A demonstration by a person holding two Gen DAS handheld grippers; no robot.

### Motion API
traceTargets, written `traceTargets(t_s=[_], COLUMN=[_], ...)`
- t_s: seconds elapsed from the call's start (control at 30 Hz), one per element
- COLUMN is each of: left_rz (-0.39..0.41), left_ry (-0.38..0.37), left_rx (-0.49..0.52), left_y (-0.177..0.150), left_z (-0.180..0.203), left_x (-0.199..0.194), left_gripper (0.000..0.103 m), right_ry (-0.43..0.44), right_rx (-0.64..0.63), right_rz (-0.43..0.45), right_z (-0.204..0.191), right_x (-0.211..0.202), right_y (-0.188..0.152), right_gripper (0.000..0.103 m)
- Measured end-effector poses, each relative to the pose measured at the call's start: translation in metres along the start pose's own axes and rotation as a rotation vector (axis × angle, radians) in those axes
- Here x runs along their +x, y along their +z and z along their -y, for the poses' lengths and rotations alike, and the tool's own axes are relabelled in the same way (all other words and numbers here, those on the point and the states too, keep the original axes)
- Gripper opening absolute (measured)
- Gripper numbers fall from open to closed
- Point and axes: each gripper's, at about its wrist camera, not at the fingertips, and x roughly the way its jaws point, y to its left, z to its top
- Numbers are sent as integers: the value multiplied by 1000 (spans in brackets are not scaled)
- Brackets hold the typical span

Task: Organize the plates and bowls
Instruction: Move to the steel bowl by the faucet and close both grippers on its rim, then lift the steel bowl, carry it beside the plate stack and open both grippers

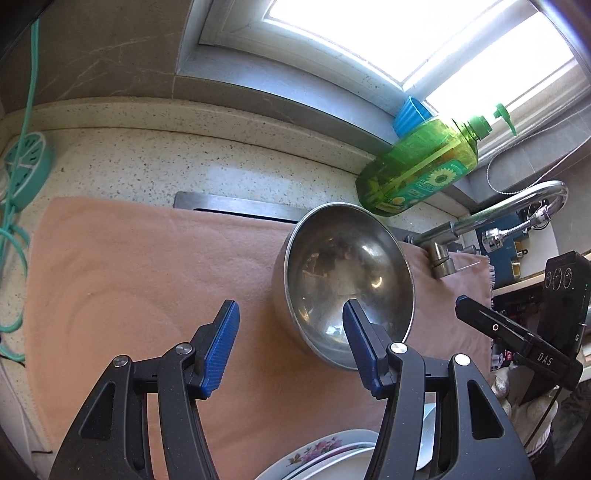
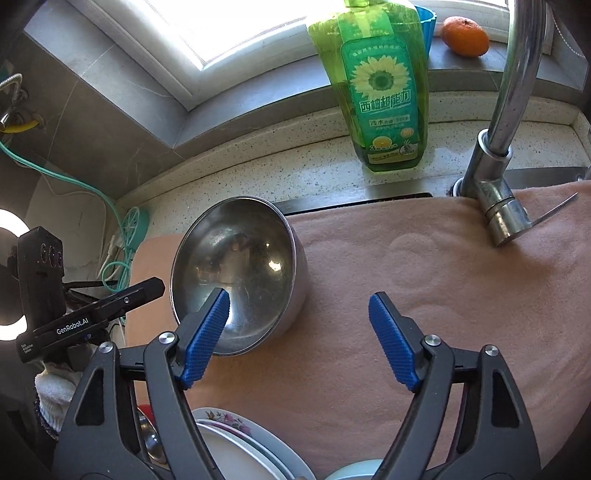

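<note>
A steel bowl [image 1: 343,273] rests on a pink cloth [image 1: 147,266], tilted toward me. My left gripper [image 1: 291,343] is open and empty; its right finger stands in front of the bowl's near rim. In the right wrist view the bowl [image 2: 240,269] sits left of centre. My right gripper [image 2: 299,339] is open and empty, its left finger over the bowl's near rim. A floral plate [image 1: 325,454] lies at the bottom edge of the left wrist view. Stacked plates [image 2: 236,443], the top one floral, lie under the right gripper.
A green dish soap bottle [image 2: 380,85] stands on the speckled counter [image 2: 295,170]. A steel faucet [image 2: 506,140] rises at the right. An orange [image 2: 465,35] and a blue cup [image 2: 426,22] sit on the windowsill. A teal cable [image 1: 14,221] lies far left.
</note>
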Motion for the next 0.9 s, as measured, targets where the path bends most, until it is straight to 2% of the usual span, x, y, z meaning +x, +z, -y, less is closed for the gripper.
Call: traceTargets(t_s=[0.1, 0.2, 0.23, 0.33, 0.43, 0.57, 0.9], left_rz=[-17, -33, -39, -53, -64, -74, -64], left_ry=[5, 6, 3, 6, 3, 6, 14], left_rx=[8, 7, 9, 21, 32, 50, 50], left_y=[4, 6, 6, 5, 5, 5, 2], left_z=[1, 0, -1, -2, -1, 2, 2], left_x=[10, 19, 21, 25, 29, 33, 31], left_gripper=[57, 54, 49, 36, 24, 21, 21], right_ry=[13, 17, 18, 14, 21, 26, -14], right_rx=[23, 27, 28, 29, 35, 31, -22], right_rz=[-29, -52, -57, -72, -92, -111, -100], right_z=[2, 1, 1, 1, 1, 0, -12], right_x=[14, 25, 27, 35, 41, 47, 42], right_y=[2, 3, 3, 5, 5, 4, -3], right_gripper=[70, 56, 52, 48, 31, 18, 17])
